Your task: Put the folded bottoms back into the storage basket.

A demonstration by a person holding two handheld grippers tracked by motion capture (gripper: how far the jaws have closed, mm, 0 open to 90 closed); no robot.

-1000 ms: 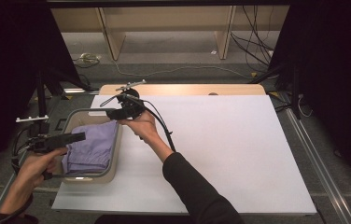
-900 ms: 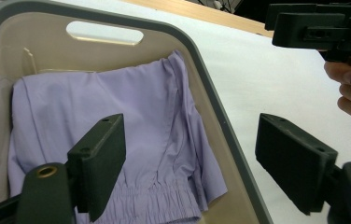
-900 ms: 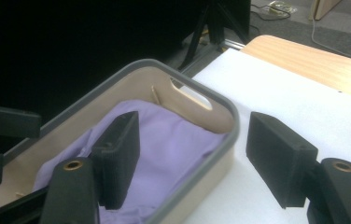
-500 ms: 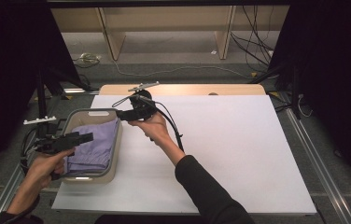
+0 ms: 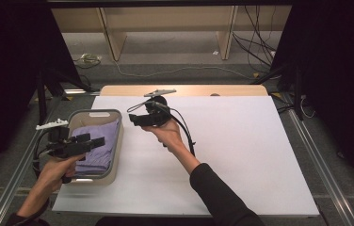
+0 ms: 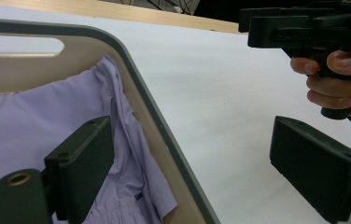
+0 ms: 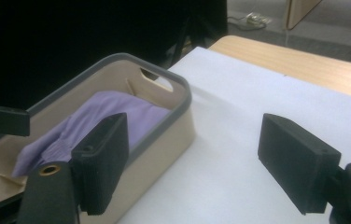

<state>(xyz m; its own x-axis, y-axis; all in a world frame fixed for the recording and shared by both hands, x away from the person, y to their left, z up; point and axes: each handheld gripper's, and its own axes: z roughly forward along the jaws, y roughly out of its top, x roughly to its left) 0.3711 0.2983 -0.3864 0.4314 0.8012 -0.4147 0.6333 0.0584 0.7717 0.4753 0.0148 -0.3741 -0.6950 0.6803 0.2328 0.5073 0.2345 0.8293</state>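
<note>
Both grippers have drawn back from the basket, jaws just opening and empty.

Since a second ago the right gripper (image 5: 132,118) has moved off the basket's (image 5: 117,141) far corner to hover over the white table cover (image 5: 241,150); the left gripper (image 5: 100,141) hangs above the basket's near part. Each stands wide apart with nothing between. A folded lavender shirt (image 5: 100,147) lies inside the beige, grey-rimmed basket at the cover's left edge.

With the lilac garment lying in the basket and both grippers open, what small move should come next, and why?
Probably draw both grippers back from the basket. The lilac garment lies inside it, and neither the left gripper nor the right gripper has anything between its jaws, which have just been opening. The right one is already over the white table sheet, so the placing looks finished.
</note>
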